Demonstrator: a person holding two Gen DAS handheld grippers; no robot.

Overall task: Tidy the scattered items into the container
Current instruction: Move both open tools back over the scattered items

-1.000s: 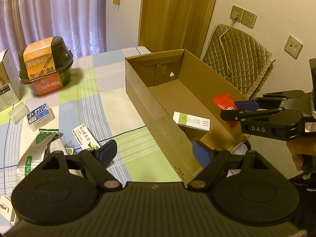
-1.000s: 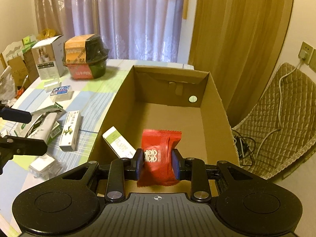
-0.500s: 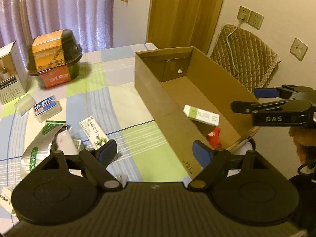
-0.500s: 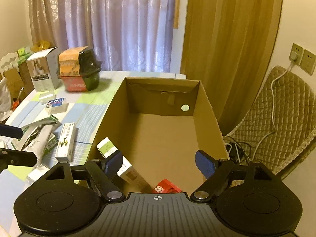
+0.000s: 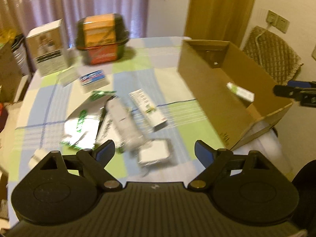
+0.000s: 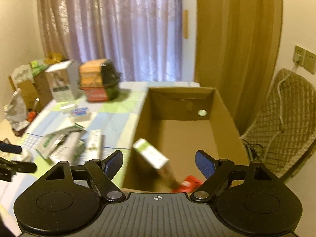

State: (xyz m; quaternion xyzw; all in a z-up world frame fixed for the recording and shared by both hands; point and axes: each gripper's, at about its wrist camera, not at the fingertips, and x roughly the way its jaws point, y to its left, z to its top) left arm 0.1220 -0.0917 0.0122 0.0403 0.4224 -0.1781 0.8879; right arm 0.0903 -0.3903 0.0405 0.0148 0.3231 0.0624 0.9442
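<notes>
The cardboard box (image 6: 177,130) sits at the table's right edge and already holds two things: a green-and-white carton (image 6: 151,154) leaning against its left wall and a red packet (image 6: 186,183) on its floor near the front. Most of the job looks left: a long white box (image 5: 148,107), a white tube (image 5: 124,124), silver-green pouches (image 5: 83,126) and a flat packet (image 5: 155,154) lie scattered on the tablecloth (image 5: 138,63). The left gripper (image 5: 154,152) hangs over that clutter, fingers wide and empty; the right gripper (image 6: 159,161), above the box, is also spread and empty
</notes>
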